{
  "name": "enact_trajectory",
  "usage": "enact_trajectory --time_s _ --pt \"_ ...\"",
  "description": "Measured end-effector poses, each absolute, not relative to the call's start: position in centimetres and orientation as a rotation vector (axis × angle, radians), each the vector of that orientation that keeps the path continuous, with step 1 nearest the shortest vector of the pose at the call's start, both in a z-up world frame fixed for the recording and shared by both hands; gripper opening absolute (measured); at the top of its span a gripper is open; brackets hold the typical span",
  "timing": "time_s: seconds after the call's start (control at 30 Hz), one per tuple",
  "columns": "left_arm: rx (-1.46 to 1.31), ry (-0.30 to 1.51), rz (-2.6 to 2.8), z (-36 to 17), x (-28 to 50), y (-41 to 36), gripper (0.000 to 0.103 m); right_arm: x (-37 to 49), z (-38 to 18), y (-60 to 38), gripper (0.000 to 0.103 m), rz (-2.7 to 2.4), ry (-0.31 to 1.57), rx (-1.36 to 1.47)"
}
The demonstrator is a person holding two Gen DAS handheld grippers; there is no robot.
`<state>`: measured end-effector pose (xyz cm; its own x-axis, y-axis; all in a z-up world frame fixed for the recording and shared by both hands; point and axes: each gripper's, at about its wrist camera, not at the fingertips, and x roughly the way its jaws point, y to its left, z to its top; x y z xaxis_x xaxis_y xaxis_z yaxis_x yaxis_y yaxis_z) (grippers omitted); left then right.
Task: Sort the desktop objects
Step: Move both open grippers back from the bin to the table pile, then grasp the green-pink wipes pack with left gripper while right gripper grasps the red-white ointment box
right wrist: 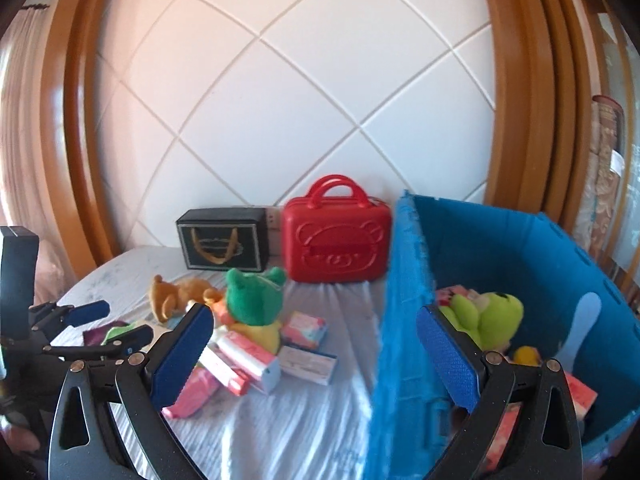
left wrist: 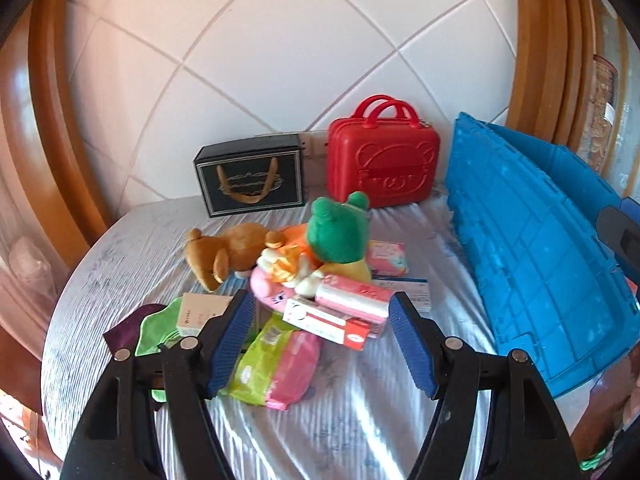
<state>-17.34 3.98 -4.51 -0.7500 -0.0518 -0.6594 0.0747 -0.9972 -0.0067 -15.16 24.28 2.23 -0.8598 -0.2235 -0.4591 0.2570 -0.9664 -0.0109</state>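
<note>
The left claw [left wrist: 322, 332] hangs with jaws apart and empty above the heap mid-desk [left wrist: 360, 420]; the right claw [right wrist: 316, 354], also apart and empty, straddles the blue crate [right wrist: 500, 248] wall at the right edge. Best to take the red-and-white box [left wrist: 332, 320] on top squarely, clear of the green plush [left wrist: 338, 228] behind.

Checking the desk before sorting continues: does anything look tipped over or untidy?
Yes. The brown plush bear lies on its side, and boxes and packets sit heaped crookedly around the green frog plush, beside the blue crate.
</note>
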Motion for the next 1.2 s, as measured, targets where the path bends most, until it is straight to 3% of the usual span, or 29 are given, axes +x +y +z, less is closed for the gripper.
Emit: enact_trajectory --time_s 0.27,0.57,0.9,1.03,1.17,1.2 --pt "1.227 0.146 -2.771 -10.2 -19.1 -3.2 0.069 -18.1 -3.8 15.6 0.103 -2.632 0.173 0.852" --pt "1.565 0.166 -2.642 -21.0 -22.9 -4.4 0.069 -22.4 -13.8 13.2 0.103 -2.527 0.196 1.190" --pt "1.802 0.009 -2.577 -29.0 -26.1 -2.1 0.069 -26.1 -20.5 12.4 0.103 -2.452 0.196 1.380" --pt "1.799 -0.104 -2.564 -30.3 -27.3 -0.8 0.099 -26.9 -21.5 12.2 0.103 -2.433 0.202 1.408" --pt "1.738 -0.131 -2.578 -30.5 -27.8 -1.1 0.099 -27.7 -22.0 11.0 0.103 -2.408 0.226 1.408" --pt "1.714 -0.115 -2.591 -30.3 -27.6 -1.5 0.093 -27.9 -22.2 10.6 0.103 -2.401 0.235 1.404"
